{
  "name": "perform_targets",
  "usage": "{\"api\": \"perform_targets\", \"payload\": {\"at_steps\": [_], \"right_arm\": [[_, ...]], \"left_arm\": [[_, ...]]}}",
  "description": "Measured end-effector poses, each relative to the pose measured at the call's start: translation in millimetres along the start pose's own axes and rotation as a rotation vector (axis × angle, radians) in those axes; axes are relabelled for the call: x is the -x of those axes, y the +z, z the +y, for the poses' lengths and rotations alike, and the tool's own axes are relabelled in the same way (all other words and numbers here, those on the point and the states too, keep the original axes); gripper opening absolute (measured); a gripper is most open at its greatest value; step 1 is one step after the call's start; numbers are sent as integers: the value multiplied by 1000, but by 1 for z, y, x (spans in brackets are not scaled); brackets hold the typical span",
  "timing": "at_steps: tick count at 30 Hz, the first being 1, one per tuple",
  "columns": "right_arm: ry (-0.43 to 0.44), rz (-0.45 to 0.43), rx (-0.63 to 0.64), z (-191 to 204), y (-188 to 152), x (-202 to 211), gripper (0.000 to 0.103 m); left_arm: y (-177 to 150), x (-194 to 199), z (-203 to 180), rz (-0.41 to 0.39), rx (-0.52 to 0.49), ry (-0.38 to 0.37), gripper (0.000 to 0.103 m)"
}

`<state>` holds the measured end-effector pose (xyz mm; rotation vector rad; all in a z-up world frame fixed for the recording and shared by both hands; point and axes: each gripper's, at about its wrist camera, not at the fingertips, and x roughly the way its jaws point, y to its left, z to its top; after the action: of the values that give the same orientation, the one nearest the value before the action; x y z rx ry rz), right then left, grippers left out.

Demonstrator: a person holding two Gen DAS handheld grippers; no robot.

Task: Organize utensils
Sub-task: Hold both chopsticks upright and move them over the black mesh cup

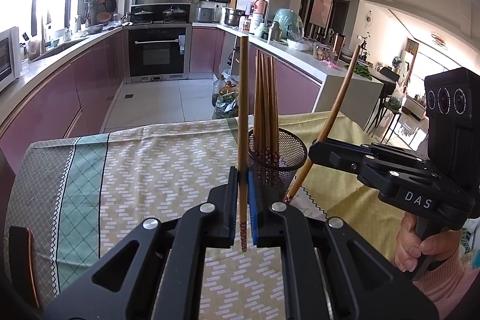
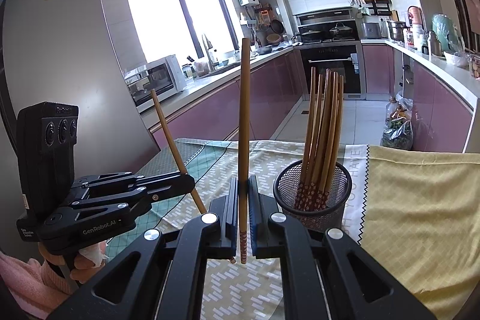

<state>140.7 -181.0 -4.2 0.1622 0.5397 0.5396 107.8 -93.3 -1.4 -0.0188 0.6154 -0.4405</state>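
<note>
gripping one chopstick (image 1: 243, 122) each, both tools beside mesh cup (image 1: 277, 158).

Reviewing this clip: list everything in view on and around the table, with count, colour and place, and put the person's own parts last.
held chopsticks: two, brown wood with red patterned ends, one clamped in the left tongs, one in the right tongs
chopsticks in holder: several, exact count unclear, same brown, standing with patterned ends down
mesh holder: one, black, on the table ahead of both tongs
tablecloth: one, beige and green patterned, covering the table
yellow cloth: one, pale yellow, on the table to the holder's right
kitchen counters: pink fronts, white tops, cluttered, behind the table
left tongs: black, shut on a chopstick
right tongs: black, shut on a chopstick
hands: two, pink sleeves, right, left
</note>
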Motion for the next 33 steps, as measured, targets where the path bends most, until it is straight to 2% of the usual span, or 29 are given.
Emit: {"api": "perform_targets", "payload": {"at_steps": [33], "right_arm": [[-11,-21,3,0,3,2,6]], "left_arm": [[7,0,-7,-18,-17,-5,7]]}}
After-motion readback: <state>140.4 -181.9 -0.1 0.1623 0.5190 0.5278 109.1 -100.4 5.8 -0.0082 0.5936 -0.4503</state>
